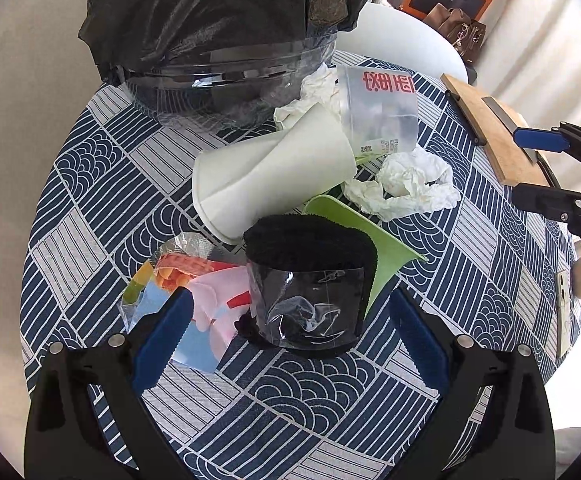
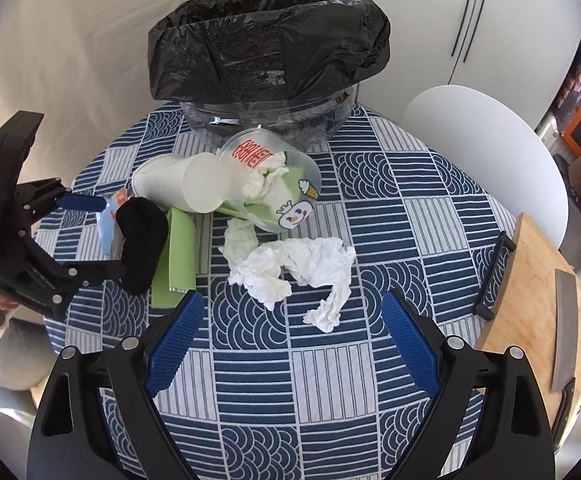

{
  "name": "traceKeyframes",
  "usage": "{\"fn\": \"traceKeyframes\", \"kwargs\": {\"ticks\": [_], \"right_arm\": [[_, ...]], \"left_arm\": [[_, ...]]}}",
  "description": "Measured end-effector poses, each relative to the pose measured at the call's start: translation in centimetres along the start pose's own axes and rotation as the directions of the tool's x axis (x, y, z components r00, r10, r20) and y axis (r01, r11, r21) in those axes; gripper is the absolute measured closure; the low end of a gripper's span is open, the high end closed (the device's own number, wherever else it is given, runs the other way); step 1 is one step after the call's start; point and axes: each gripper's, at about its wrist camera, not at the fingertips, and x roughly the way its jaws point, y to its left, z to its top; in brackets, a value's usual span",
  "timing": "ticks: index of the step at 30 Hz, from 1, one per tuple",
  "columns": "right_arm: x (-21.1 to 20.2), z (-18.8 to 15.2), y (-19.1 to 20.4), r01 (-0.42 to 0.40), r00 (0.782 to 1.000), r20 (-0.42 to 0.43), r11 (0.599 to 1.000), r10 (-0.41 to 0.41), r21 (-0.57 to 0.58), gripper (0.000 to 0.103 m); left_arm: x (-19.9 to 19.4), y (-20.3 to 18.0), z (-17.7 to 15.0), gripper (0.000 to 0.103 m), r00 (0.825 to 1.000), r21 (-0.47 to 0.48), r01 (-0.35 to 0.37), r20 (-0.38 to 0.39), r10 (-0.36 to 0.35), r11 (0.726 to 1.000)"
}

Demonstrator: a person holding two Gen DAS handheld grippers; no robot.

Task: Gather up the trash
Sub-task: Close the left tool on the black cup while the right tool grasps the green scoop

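A bin lined with a black bag point(image 1: 226, 36) point(image 2: 268, 52) stands at the table's far side. Trash lies before it: a white paper cup point(image 1: 274, 172) point(image 2: 194, 182), a clear plastic cup with red print point(image 1: 378, 112) point(image 2: 274, 184), crumpled tissue point(image 1: 406, 186) point(image 2: 294, 268), a black cloth roll in a clear band point(image 1: 310, 284) point(image 2: 142, 236), a green plastic piece point(image 1: 382, 244) point(image 2: 176, 256) and a colourful wrapper point(image 1: 194, 300). My left gripper point(image 1: 290, 340) point(image 2: 90, 236) is open around the black roll. My right gripper point(image 2: 290, 340) point(image 1: 538, 168) is open, just short of the tissue.
A wooden cutting board point(image 2: 530, 288) point(image 1: 490, 128) with a cleaver point(image 2: 566, 328) lies at the table's right edge. A white chair point(image 2: 486, 140) stands behind the table. The round table has a blue-and-white patterned cloth point(image 2: 330, 380).
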Motion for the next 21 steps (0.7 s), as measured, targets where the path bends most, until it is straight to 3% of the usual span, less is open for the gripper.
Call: {"fn": "traceKeyframes", "kwargs": {"ticks": [5, 7, 9, 14, 21], "right_arm": [[-0.2, -0.8, -0.5, 0.011, 1.0, -0.015, 1.0, -0.011, 0.006, 0.017], [-0.3, -1.0, -0.5, 0.014, 1.0, -0.017, 1.0, -0.014, 0.008, 0.017], [-0.3, -1.1, -0.4, 0.014, 1.0, -0.018, 1.0, -0.013, 0.009, 0.017], [-0.1, -0.9, 0.1, -0.001, 1.0, -0.016, 1.0, 0.001, 0.001, 0.017], [1.2, 0.6, 2.6, -0.051, 0.999, -0.013, 0.998, 0.05, -0.041, 0.017]], "left_arm": [[1.4, -0.4, 0.1, 0.02, 1.0, 0.021, 0.005, -0.028, -0.004, 1.0], [2.0, -0.2, 0.2, 0.039, 0.997, 0.008, 0.051, -0.053, -0.051, 0.999], [1.9, 0.0, 0.3, 0.041, 0.997, -0.011, 0.059, -0.044, -0.059, 0.998], [0.6, -0.3, 0.0, 0.042, 1.0, 0.046, 0.0, -0.025, 0.001, 0.999], [-2.1, 1.8, -0.7, 0.042, 1.0, 0.009, -0.022, -0.008, 0.022, 1.0]]}}
